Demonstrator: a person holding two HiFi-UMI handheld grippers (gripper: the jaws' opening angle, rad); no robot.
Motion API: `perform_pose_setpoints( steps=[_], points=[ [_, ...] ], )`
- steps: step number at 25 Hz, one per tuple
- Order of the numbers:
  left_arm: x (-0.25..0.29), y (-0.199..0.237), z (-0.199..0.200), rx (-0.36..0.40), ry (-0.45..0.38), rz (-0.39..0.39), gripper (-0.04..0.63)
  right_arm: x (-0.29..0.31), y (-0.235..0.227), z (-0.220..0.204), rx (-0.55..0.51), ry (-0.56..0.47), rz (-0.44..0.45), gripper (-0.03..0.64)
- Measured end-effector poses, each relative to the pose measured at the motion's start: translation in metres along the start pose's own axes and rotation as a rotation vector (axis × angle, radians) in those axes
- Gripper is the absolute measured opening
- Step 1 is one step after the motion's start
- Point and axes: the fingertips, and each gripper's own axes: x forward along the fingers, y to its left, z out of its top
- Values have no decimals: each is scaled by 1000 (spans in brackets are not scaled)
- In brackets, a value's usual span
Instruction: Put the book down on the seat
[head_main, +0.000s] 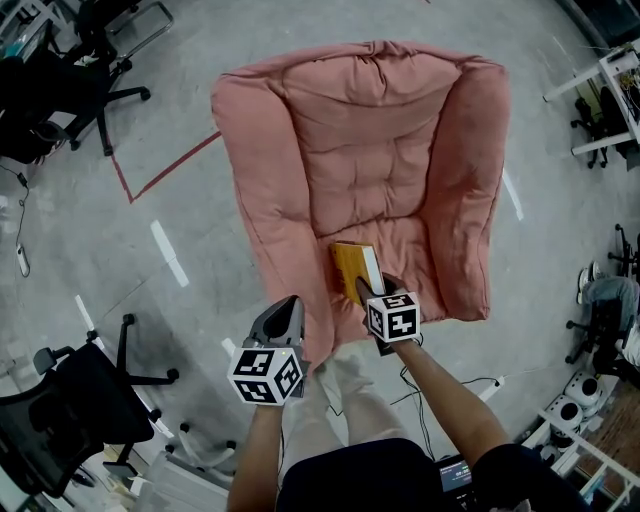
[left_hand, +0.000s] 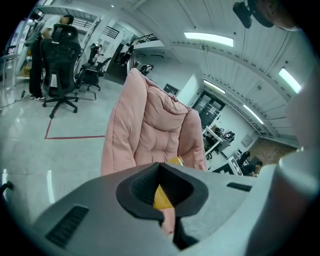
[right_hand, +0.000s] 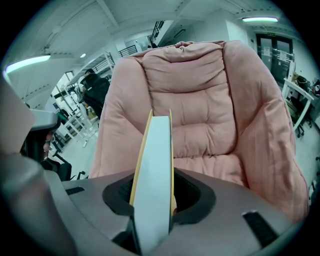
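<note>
Book (head_main: 352, 270), yellow-covered: the right gripper (head_main: 370, 292) is clamping it edge-up over the front of the pink armchair's seat (head_main: 400, 245). The left gripper (head_main: 284, 322) is hanging closed and empty. Handling advice: tilt it flat onto the cushion before releasing.

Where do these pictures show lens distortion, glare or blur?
Head view: evenly lit, sharp, with wide-angle bending near the edges. Left gripper view: strong fisheye, dark corners, ceiling lamps glaring. Right gripper view: same fisheye; the book, close to the lens, looks soft, the armchair sharper.
</note>
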Motion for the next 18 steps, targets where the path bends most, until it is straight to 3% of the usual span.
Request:
perform_pose_setpoints(
  steps=[18],
  points=[
    [-8,7,-1,16,2,6,6,2,21,-1,39,14,59,170]
  ],
)
